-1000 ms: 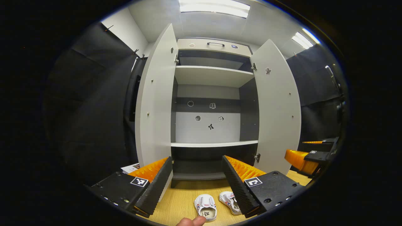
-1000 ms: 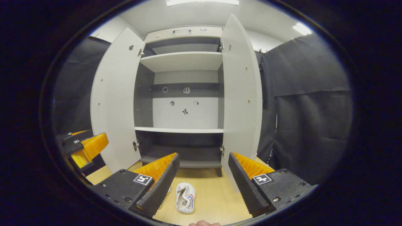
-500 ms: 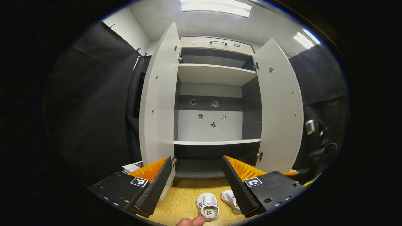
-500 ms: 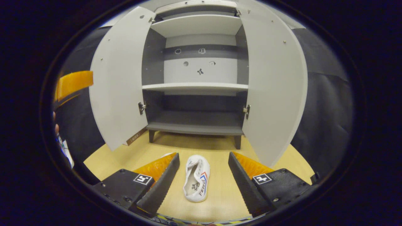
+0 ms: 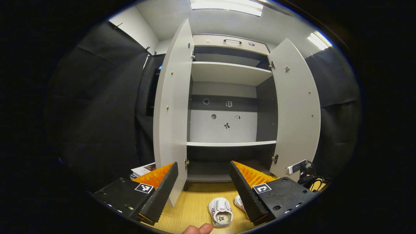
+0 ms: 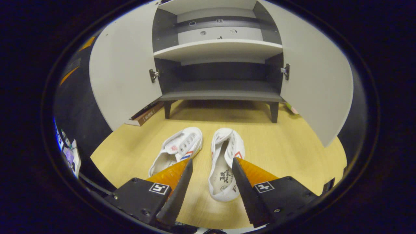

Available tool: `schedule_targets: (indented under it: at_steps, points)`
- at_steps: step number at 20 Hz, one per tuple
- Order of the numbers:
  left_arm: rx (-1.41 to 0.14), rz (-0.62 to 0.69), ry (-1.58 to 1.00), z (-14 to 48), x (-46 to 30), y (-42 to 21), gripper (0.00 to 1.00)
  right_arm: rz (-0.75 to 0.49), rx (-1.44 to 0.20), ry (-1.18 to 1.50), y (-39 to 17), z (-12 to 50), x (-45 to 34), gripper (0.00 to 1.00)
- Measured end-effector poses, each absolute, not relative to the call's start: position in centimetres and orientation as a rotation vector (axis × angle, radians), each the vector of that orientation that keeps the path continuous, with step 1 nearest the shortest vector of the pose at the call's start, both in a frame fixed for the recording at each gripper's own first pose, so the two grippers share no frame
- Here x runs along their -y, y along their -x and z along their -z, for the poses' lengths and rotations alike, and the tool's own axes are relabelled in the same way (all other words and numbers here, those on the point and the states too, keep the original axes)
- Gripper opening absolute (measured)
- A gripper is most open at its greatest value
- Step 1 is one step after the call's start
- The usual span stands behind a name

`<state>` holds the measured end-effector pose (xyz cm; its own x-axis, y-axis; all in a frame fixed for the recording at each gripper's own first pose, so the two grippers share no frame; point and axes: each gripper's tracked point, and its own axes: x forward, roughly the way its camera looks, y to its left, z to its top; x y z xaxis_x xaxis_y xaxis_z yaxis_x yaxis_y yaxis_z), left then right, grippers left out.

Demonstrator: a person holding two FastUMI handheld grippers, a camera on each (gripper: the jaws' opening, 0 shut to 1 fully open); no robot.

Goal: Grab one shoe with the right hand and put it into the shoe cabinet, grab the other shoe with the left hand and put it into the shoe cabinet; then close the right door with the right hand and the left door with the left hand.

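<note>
Two white shoes are lying side by side on the wooden floor (image 6: pixel 292 149) in front of the shoe cabinet (image 6: pixel 221 94), toes pointing toward it. We are listing them as the left shoe (image 6: pixel 177 151) and the right shoe (image 6: pixel 226 162).

Right gripper (image 6: pixel 211 167) — we are seeing it hanging low over the right shoe with its fingers spread apart, the heel end of that shoe lying in the gap between them; whether either finger is touching the shoe we cannot tell.

Left gripper (image 5: pixel 204 170) — we are seeing it held higher and facing the cabinet, fingers wide apart and gripping nothing. A fingertip (image 5: pixel 198 229) of the person is showing at the bottom edge of the left gripper view.

Both doors are standing open: left door (image 5: pixel 172 120), right door (image 5: pixel 297 113). A white middle shelf (image 5: pixel 230 143) is crossing the inside, and the bottom compartment is sitting just above the floor on short legs.
</note>
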<state>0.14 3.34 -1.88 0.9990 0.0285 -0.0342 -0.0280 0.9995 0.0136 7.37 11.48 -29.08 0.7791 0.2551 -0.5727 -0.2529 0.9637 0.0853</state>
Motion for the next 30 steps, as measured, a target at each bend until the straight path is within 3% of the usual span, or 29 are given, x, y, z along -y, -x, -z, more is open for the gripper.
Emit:
schedule_targets:
  at_steps: [5,7,9,12,15,16,17,18,23,30]
  points:
    - [-0.046,-0.044,-0.005,2.4,-4.6,-0.6,0.95,-0.286,-0.692,0.010,-8.5,32.4,-12.1,0.69]
    - [-0.051,-0.047,0.000,2.7,-4.9,-0.8,0.95,-0.270,-0.703,0.032,-9.5,33.3,-11.8,0.61]
    - [-0.054,-0.051,0.004,2.7,-5.2,-0.9,0.95,-0.244,-0.715,0.043,-10.6,34.4,-11.7,0.45]
    - [-0.055,-0.057,0.003,2.9,-5.6,-1.1,0.95,-0.234,-0.713,0.043,-12.3,35.3,-12.0,0.30]
    - [-0.062,-0.063,-0.006,3.2,-5.9,-1.3,0.95,-0.234,-0.700,0.069,-14.0,35.4,-12.4,0.24]
    - [-0.064,-0.065,-0.010,3.2,-5.9,-1.4,0.95,-0.248,-0.695,0.064,-14.5,35.5,-12.8,0.17]
    - [-0.067,-0.067,-0.012,3.3,-5.9,-1.4,0.95,-0.243,-0.692,0.059,-14.9,35.6,-12.8,0.23]
    - [-0.070,-0.067,-0.014,3.4,-5.9,-1.3,0.95,-0.239,-0.682,0.055,-15.2,35.7,-12.7,0.15]
    - [-0.075,-0.070,-0.011,3.9,-6.0,-1.5,0.95,-0.256,-0.606,0.095,-15.4,34.8,-12.3,0.04]
    - [-0.067,-0.052,0.019,4.1,-5.0,-1.4,0.95,-0.265,-0.384,0.177,-14.6,24.4,-10.6,0.04]
